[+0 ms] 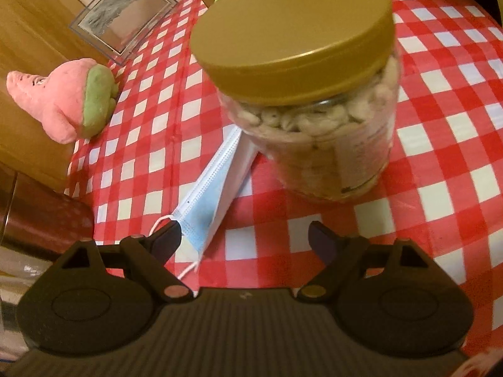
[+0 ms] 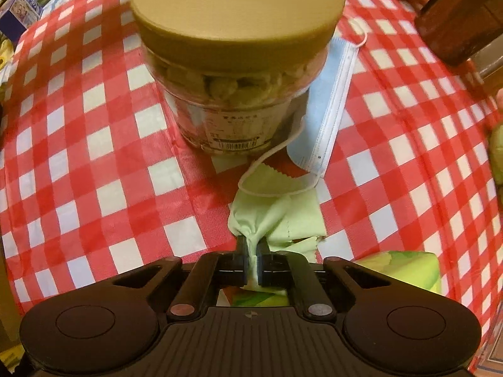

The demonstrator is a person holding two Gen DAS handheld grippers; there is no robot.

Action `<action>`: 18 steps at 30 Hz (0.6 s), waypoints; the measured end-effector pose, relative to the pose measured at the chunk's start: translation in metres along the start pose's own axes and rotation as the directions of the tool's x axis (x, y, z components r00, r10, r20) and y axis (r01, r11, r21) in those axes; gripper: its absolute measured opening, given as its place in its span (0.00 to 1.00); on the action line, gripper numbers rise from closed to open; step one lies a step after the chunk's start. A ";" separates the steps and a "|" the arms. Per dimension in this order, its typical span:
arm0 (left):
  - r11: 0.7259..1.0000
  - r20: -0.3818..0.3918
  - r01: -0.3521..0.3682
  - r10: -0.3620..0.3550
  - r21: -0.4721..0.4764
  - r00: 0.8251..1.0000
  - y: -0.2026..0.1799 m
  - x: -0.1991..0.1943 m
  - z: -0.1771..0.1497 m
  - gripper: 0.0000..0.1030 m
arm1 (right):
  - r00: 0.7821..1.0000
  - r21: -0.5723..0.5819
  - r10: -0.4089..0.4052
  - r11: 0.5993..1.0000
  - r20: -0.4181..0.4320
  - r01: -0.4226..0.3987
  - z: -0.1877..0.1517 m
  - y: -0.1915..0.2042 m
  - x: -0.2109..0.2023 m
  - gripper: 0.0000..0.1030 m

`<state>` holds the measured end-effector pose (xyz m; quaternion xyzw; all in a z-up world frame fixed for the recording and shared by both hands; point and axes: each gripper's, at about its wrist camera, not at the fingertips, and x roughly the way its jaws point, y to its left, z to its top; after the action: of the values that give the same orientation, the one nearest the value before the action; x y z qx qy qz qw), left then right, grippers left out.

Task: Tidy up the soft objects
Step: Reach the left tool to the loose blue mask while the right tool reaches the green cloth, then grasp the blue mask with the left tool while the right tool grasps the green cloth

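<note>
We pinch the pale green cloth (image 2: pixel 276 216) in our right gripper (image 2: pixel 251 262) to drag it from the face mask (image 2: pixel 327 103), while our left gripper (image 1: pixel 243 240) waits spread wide near the nut jar (image 1: pixel 309 116).

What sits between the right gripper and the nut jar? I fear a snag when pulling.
In the right wrist view, the right gripper pinches the green cloth; the face mask's ear loop lies across that cloth before the jar.

A red-and-white checked cloth (image 1: pixel 440 144) is covering the table. The jar (image 2: pixel 232 103) is wearing a gold lid (image 2: pixel 235 9). The mask (image 2: pixel 330 106) is showing pale blue, the rag (image 2: pixel 283 210) light green, the plush (image 1: pixel 66 100) pink and green.
</note>
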<state>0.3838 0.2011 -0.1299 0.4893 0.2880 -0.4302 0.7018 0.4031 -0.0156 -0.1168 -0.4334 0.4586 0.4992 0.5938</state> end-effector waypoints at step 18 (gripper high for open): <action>0.998 -0.029 -0.010 0.012 0.055 1.000 0.026 0.032 0.012 0.39 | 0.990 0.082 -0.088 0.993 0.114 0.079 -0.020 0.022 -0.039 0.05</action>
<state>0.4216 0.1830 -0.1409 0.5162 0.2837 -0.4270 0.6861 0.3759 -0.0402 -0.0839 -0.3987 0.4233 0.4804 0.6566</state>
